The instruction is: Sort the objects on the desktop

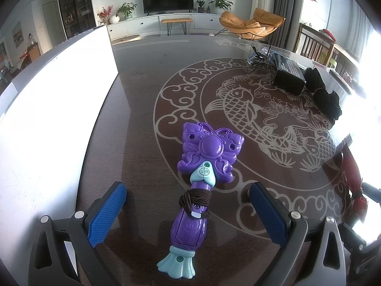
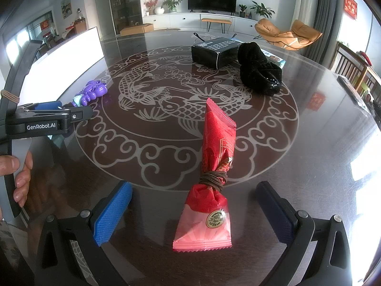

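Observation:
A purple butterfly-headed toy wand [image 1: 201, 178] with a pale blue base and dark cord wound round its handle lies flat on the table. My left gripper [image 1: 188, 205] is open, its fingers on either side of the wand's handle without touching it. In the right wrist view a red snack packet [image 2: 214, 166], tied at the middle with brown cord, lies on the table. My right gripper [image 2: 194, 205] is open, with the packet's lower end between its fingers. The wand [image 2: 91, 93] and the left gripper [image 2: 51, 109] also show at the left of that view.
A white board [image 1: 54, 109] lies along the table's left side. A black box [image 2: 213, 51] and a black cloth bundle [image 2: 259, 69] sit toward the far right. The dark table [image 2: 309, 166] carries a fish pattern. A person's hand [image 2: 16, 174] holds the left gripper's handle.

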